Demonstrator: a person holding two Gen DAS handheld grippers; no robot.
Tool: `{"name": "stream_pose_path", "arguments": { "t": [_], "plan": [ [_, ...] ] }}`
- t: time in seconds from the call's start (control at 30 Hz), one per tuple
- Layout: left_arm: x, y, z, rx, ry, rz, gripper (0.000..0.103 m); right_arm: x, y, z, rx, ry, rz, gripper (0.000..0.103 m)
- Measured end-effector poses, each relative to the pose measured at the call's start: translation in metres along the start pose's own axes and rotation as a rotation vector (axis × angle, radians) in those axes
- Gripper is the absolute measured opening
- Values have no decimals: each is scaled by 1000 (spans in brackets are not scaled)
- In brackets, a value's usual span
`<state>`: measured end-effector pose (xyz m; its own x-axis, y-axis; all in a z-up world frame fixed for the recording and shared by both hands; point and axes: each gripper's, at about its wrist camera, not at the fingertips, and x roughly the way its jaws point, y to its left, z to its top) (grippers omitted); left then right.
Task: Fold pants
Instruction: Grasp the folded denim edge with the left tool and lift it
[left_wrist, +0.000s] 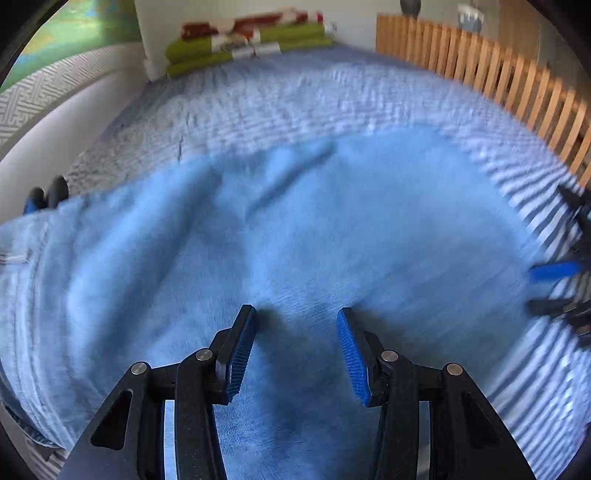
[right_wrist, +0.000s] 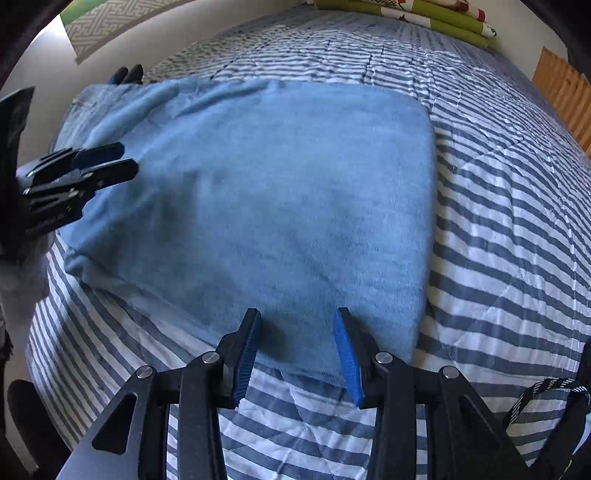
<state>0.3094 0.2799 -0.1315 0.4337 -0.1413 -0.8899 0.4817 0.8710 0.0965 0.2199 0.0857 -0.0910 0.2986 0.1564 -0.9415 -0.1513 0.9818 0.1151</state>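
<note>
While light-blue folded pants (right_wrist: 258, 192) are spread on the striped quilt (right_wrist: 498, 221), left gripper (left_wrist: 295, 347) held part-open and empty above them, right gripper (right_wrist: 297, 347) part-open, empty, at the six-o'clock edge.

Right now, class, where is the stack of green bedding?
In the left wrist view the green bedding lies top centre, at the far end of the striped bedspread, against the wall, left of the wooden slats.

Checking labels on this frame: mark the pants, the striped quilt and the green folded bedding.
pants (right_wrist: 258, 192), right wrist view, middle of the folded blue panel
striped quilt (right_wrist: 498, 221), right wrist view, bare patch right of the pants
green folded bedding (left_wrist: 207, 48), left wrist view, left half of the stack at the bed's far end
</note>
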Motion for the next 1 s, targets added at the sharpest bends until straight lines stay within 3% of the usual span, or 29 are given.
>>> {"name": "stream_pose_path", "arguments": {
  "t": [0.1, 0.2, 0.3, 0.4, 0.47, 0.57, 0.67, 0.87, 0.93, 1.0],
  "plan": [
    [-11, 0, -12, 10, -21, 46, 50, -17, -3, -13, -63, -3, 17, 37],
    [-39, -14, -18, 6, -67, 54, 48, -43, -41, -18, 87, -64, 126, 37],
    [-65, -65, -13, 100, -108, -6, 51, -65, -92, -28, 319, -159, 179, 37],
    [-76, -121, -2, 169, -145, -89, 57, -75, -130, -51, 512, -210, 127, 37],
    [-72, -163, 6, 229, -158, -133, 57, -79, -147, -61, 564, -206, 89, 37],
    [-53, -220, 10, 299, -146, -141, 57, -86, -174, -75, 629, -233, 81, 37],
    [-28, -258, 15, 338, -108, -145, 57, -81, -195, -88, 681, -219, 156, 37],
    [1, -272, 21, 352, -54, -129, 56, -70, -195, -92, 655, -179, 208, 37],
    [3, -264, 27, 306, -41, -154, 41, -69, -190, -91, 635, -177, 222, 37],
    [3, -253, 31, 275, -26, -185, 35, -71, -188, -90, 625, -180, 227, 37]
  ]
}}
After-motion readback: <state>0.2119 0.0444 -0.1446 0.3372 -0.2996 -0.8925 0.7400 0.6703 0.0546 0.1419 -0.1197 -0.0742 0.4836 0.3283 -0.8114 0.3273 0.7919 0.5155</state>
